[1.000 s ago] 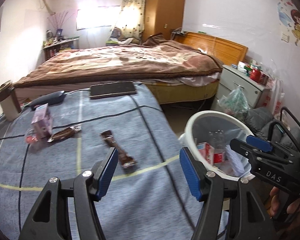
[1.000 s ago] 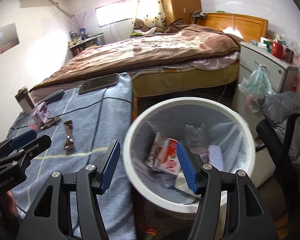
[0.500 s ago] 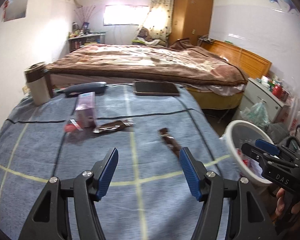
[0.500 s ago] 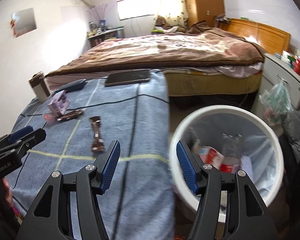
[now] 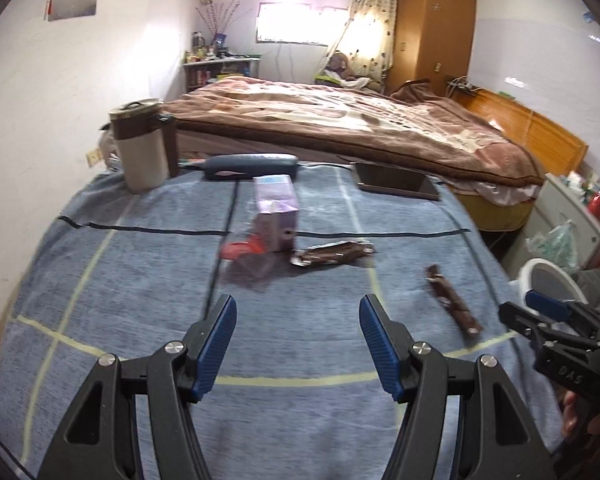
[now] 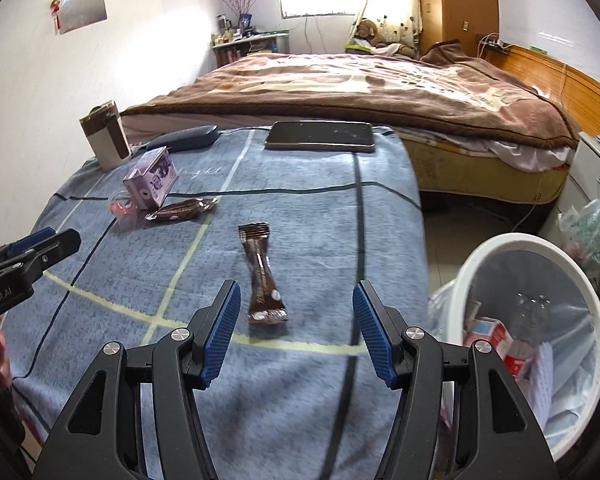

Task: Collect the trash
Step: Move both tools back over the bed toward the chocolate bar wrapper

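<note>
**Caller:** Both tools are swung away from the bin and back over the table. Nothing is gripped by the left gripper (image 5: 296, 344); its blue-padded jaws are held roughly half apart over bare blue cloth. The right gripper (image 6: 294, 330) is likewise spread and empty.

**Analyst:** A second ago the white round plastic bin (image 6: 496, 248) was framed squarely between the right jaws. Now it is pushed off to the right edge of that view, beside the table, with a red-and-white carton and other rubbish seen inside.

**Caller:** And the long brown foil snack wrapper (image 6: 262, 276) is now brought up just ahead of the right jaws, flat on the blue checked tablecloth (image 6: 320, 216), not yet touched.

**Analyst:** That is judged to be the next pick for the right side. On the left, a second, crumpled brown wrapper (image 5: 332, 254) is lined up further ahead, just beside the small lilac cardboard carton (image 5: 278, 216) and a pinkish scrap of clear plastic (image 5: 242, 250).

**Caller:** So a drop is read as finished, and a fresh round of collecting is being opened.

**Analyst:** Agreed, as a judgement. Three or four pieces are left on the cloth. The dark tablet (image 6: 320, 136), the dark blue case (image 5: 250, 164) and the brown-and-cream flask (image 5: 142, 144) at the far edge are presumably not meant for the bin.
</note>
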`<action>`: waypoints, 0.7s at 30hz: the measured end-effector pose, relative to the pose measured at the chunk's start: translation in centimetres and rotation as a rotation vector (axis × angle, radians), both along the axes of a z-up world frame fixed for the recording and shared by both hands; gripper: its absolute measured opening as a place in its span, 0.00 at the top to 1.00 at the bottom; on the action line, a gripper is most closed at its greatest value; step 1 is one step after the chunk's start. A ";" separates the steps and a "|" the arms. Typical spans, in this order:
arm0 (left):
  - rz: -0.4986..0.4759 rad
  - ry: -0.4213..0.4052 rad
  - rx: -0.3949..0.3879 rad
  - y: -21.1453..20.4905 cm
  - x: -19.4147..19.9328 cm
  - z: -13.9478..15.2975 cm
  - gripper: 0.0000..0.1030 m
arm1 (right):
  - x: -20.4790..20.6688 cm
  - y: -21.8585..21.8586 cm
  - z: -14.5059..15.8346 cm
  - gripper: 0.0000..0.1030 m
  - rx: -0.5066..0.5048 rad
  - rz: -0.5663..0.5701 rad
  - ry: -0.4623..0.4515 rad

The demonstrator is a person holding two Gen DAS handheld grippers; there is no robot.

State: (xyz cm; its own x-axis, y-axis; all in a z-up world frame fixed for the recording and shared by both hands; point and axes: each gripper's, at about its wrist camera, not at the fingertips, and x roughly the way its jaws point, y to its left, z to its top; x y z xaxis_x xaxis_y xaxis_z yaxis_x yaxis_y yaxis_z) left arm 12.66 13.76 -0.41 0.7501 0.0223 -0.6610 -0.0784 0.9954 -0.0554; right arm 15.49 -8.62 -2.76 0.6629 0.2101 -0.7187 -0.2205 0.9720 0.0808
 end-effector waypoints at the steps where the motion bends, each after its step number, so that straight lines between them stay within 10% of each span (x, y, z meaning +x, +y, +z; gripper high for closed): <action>1: 0.007 0.003 0.010 0.3 0.2 -0.1 0.36 | 0.2 0.2 -0.1 0.42 -0.001 0.006 0.004; 21: 0.078 0.100 -0.157 5.5 6.1 -3.5 0.36 | 3.7 3.3 -1.9 0.52 -0.038 0.051 0.065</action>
